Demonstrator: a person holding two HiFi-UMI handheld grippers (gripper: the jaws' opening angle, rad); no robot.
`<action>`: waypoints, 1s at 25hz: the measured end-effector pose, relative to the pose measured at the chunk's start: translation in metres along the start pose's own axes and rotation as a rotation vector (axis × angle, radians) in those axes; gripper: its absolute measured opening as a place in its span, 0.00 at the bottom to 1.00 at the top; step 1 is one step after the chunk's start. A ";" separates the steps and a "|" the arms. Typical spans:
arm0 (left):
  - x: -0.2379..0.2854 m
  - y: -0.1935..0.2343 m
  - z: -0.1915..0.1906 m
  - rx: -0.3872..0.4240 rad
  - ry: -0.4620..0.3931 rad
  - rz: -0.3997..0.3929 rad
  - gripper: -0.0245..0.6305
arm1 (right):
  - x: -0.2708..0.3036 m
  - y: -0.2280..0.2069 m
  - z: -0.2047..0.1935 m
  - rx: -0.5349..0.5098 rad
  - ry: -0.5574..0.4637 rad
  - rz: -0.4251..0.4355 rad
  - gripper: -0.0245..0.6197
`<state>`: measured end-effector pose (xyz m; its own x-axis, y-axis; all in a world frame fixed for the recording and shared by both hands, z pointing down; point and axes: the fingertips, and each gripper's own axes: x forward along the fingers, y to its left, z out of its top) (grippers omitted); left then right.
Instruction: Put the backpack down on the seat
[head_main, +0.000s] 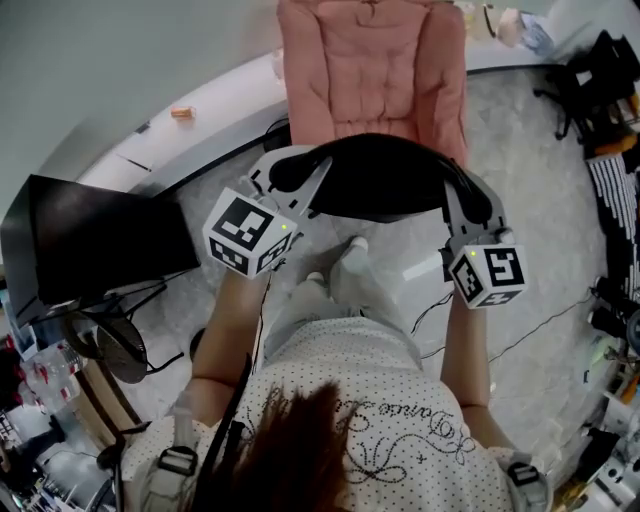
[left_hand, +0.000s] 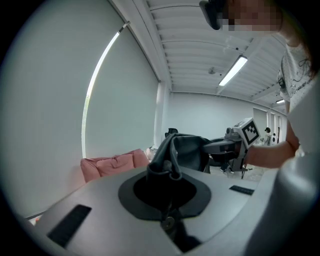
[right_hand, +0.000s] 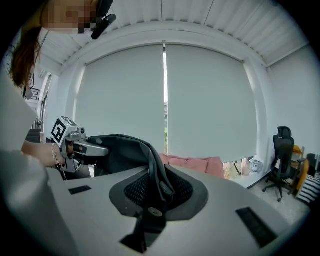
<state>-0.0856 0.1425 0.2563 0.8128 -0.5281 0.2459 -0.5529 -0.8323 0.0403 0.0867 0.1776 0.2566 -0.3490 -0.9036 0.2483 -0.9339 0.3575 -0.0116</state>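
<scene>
While my left gripper (left_hand: 167, 172) clamps a fold of the backpack (head_main: 375, 180) and my right gripper (right_hand: 159, 187) pinches its strap, the bag hangs between them, near the pink seat (head_main: 370, 70). Carrying step, I judge; next I'd move it forward, then lower.

Looks like an office or lab workroom. Ahead of the right claw (right_hand: 157, 192), tall pale roller blinds (right_hand: 210, 100) and, off to its right, a black swivel chair (right_hand: 282, 157); above the left claw (left_hand: 167, 175), strip lights (left_hand: 232, 71) on a panelled ceiling (left_hand: 190, 45). Below both claws, a pale stone floor (head_main: 540, 200) crossed by cables (head_main: 545, 322).
</scene>
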 end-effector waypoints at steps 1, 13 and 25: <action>0.009 0.004 0.004 0.001 -0.004 0.006 0.05 | 0.006 -0.009 0.004 -0.005 -0.004 0.006 0.14; 0.086 0.032 0.035 -0.001 -0.013 0.072 0.05 | 0.062 -0.091 0.029 -0.012 -0.043 0.065 0.14; 0.122 0.097 0.034 -0.009 0.012 0.021 0.05 | 0.125 -0.107 0.033 0.012 -0.006 0.025 0.14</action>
<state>-0.0335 -0.0083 0.2568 0.7991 -0.5430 0.2581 -0.5711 -0.8197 0.0437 0.1400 0.0188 0.2568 -0.3723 -0.8960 0.2421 -0.9258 0.3768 -0.0294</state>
